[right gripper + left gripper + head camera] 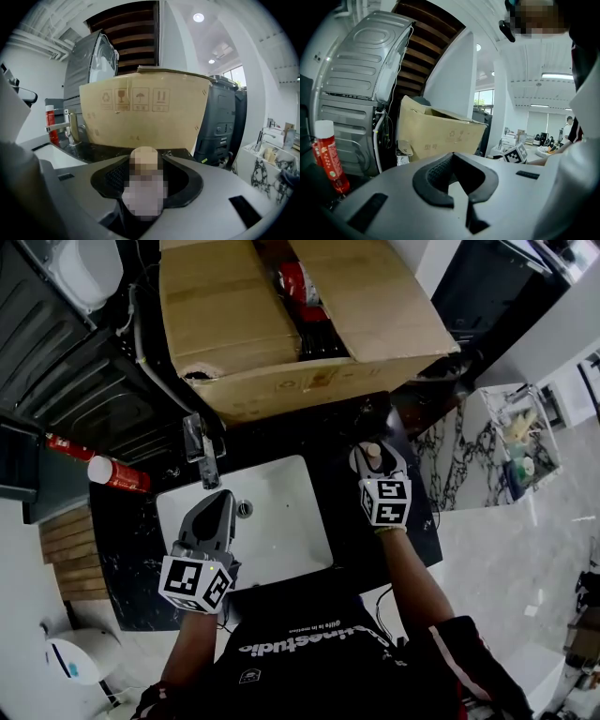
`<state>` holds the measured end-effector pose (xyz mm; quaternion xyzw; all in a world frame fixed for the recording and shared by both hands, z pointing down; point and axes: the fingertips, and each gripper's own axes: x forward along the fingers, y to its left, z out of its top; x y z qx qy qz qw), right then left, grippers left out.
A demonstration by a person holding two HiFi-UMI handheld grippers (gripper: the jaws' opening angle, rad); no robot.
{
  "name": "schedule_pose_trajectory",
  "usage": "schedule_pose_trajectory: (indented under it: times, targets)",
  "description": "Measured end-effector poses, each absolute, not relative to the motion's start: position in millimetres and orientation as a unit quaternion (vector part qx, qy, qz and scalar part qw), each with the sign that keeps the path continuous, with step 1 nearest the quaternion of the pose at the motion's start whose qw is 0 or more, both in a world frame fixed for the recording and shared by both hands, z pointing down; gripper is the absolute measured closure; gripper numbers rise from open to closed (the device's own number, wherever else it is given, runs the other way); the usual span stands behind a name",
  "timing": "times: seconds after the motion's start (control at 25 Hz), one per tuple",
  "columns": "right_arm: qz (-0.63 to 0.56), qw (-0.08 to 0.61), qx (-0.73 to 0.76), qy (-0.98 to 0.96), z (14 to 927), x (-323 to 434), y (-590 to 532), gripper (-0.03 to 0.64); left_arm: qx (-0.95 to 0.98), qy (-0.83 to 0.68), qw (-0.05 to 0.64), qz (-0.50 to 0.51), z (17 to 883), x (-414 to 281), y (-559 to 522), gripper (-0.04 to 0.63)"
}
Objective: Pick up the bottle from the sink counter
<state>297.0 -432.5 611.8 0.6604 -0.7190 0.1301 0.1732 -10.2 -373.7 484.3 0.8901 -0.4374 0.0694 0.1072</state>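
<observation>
Black counter (349, 521) with inset white sink (286, 512), seen from above. At the counter's back-left corner stands a red bottle (118, 473) with a white cap. A faucet (202, 450) rises at the sink's back-left rim. The left gripper (223, 495) hangs over the sink's left side, its jaws together at the tips with nothing between them. A large cardboard box (281, 315) occupies the counter's back edge. Right of the sink, the right gripper (374, 457) is over the counter's right part; its jaws stand wide apart either side of the bottle (144, 158), which has a beige cap, with a gap at each pad.
</observation>
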Motion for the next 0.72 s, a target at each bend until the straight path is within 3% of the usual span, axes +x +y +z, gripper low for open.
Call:
schedule_pose_trajectory:
  times: [0.12,0.4,0.72]
  targets:
    - [0.122,0.167,0.661,-0.721,610,296,-434,0.455,0.888,-0.442,0.105,0.072,482,-9,-374,0.581]
    - [0.109,0.172,0.64,-0.741,595,284,-424,0.459,0.883,-0.454,0.096,0.062,470,-19,-363,0.581]
    - [0.084,0.135,0.604,-0.781,513,229,-376,0.459,0.879,-0.469,0.076,0.031,445,-49,-333,0.581]
